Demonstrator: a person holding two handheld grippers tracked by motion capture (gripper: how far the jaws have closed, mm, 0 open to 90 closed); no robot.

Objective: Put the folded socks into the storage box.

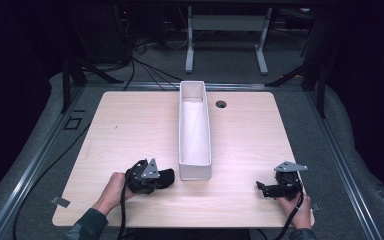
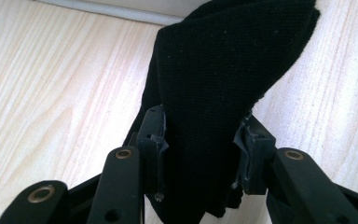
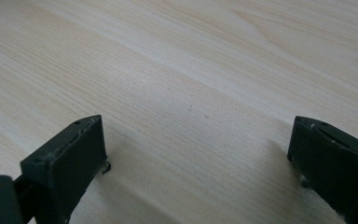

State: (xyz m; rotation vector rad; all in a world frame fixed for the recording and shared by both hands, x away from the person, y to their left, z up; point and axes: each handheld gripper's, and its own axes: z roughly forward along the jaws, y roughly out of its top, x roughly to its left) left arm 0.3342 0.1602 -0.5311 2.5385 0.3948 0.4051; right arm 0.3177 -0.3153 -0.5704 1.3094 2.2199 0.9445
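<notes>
Left gripper [image 2: 200,154] pinches black cloth [image 2: 223,84]; cloth's long axis runs ahead of jaws toward white bin [image 1: 195,130]. Right gripper [image 3: 198,154] spread over bare worktop [image 3: 191,70].

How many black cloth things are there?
1. The black cloth is pinched in the left gripper near the front end of the white box. More could be hidden inside the box, behind its walls.

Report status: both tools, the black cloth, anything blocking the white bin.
Left tool shut on black cloth, low over table. Right tool open, empty. White bin just beside cloth, path clear.
</notes>
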